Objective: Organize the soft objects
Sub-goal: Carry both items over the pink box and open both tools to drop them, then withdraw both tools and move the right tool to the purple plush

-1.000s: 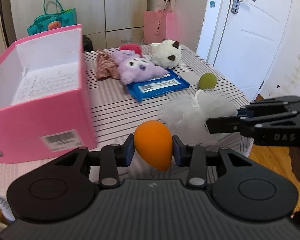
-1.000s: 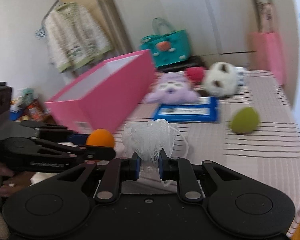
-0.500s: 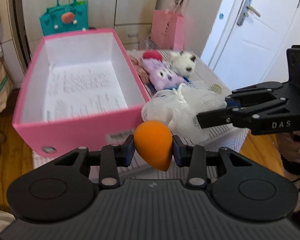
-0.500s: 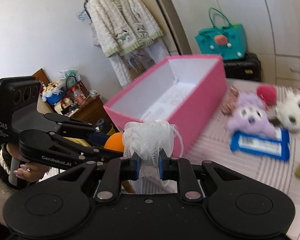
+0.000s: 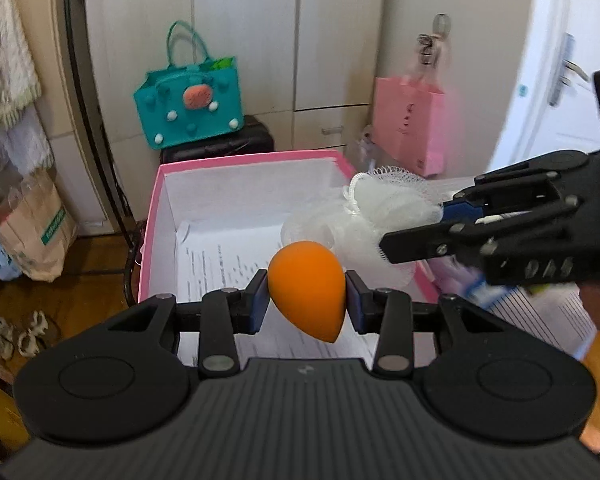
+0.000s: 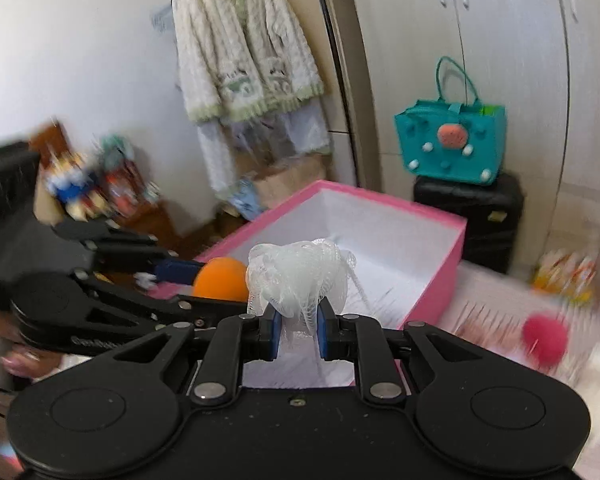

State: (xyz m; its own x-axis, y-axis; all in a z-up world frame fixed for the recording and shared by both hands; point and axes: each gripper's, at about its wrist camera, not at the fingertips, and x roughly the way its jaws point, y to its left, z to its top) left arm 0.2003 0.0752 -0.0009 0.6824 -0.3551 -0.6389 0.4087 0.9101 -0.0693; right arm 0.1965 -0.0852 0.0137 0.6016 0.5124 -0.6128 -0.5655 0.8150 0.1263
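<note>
Left wrist view: the left gripper (image 5: 306,299) pinches the squashy orange sponge (image 5: 306,289) across its belly, over the pink box (image 5: 150,240); right wrist view: the right gripper (image 6: 296,333) clamps the featherlight, compressible white mesh pouf (image 6: 298,276) near that box's near rim.

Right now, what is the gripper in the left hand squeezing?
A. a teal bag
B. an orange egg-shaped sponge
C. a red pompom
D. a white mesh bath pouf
B: in the left wrist view the left gripper has its blue pads pressed on both sides of the orange egg-shaped sponge, held over the pink box, while the white mesh bath pouf sits in the right gripper.
</note>
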